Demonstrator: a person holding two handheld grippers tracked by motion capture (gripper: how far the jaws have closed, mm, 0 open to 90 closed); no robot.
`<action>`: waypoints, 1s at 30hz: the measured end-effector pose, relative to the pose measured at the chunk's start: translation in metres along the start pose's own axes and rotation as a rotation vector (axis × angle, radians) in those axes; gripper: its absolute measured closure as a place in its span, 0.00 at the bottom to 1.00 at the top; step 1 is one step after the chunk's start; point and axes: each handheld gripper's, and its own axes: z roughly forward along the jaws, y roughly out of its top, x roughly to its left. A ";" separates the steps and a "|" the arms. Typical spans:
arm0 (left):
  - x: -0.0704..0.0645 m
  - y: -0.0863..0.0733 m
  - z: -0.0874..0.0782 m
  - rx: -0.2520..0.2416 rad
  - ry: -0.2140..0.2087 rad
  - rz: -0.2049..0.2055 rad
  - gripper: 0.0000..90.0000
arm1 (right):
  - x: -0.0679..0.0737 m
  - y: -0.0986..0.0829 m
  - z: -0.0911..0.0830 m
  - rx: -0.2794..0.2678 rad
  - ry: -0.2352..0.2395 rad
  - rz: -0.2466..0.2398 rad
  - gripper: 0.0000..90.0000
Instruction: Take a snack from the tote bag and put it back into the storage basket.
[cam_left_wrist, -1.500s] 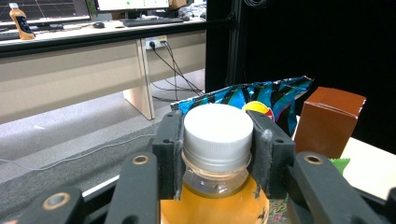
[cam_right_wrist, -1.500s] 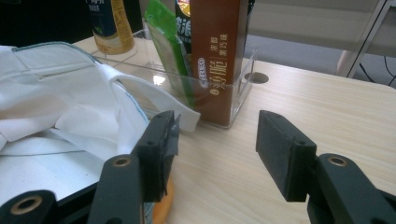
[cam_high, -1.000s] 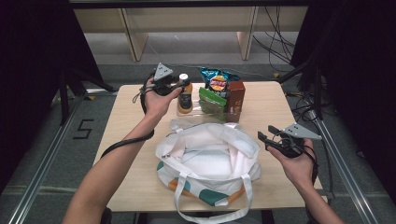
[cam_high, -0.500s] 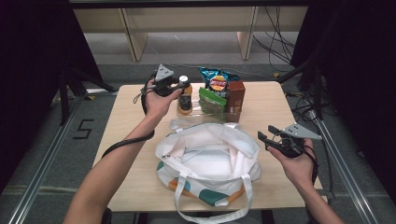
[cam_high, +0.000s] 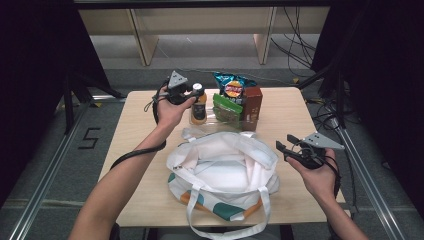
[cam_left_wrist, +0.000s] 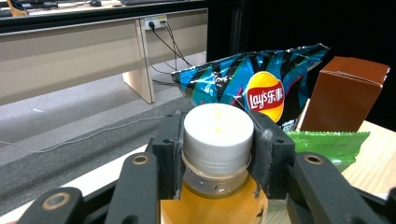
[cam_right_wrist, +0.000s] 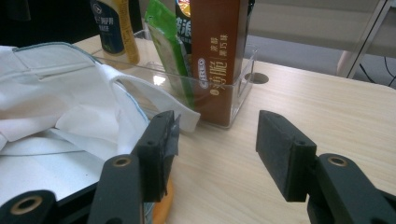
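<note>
Left gripper view shows the left gripper (cam_left_wrist: 218, 154) clenched on the bottle (cam_left_wrist: 215, 196) just under its white cap (cam_left_wrist: 218, 132), both pads pressed against the neck; orange liquid fills the bottle below; behind it, at about 1 o'clock, stands the chip bag (cam_left_wrist: 261, 88), with the brown box (cam_left_wrist: 345, 93) at 2 o'clock and the green packet (cam_left_wrist: 327, 144) beneath; in the high view the bottle (cam_high: 198, 107) stands at the 12 o'clock end of the tabletop (cam_high: 135, 130), at the left end of the clear tray (cam_high: 215, 121); the right gripper (cam_high: 286, 148) hovers at 3 o'clock beside the white tote bag (cam_high: 222, 175), jaws spread wide and grasping nothing.
</note>
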 end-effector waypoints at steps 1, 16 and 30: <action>0.000 0.000 0.000 0.001 0.000 0.002 0.65 | 0.000 0.000 0.000 -0.004 -0.001 0.001 0.53; -0.001 -0.004 0.004 0.015 0.001 -0.001 0.65 | -0.003 0.000 0.002 -0.022 0.000 -0.037 0.53; 0.001 -0.009 0.006 0.030 0.003 -0.002 0.65 | -0.002 0.000 0.000 0.009 0.008 -0.030 0.53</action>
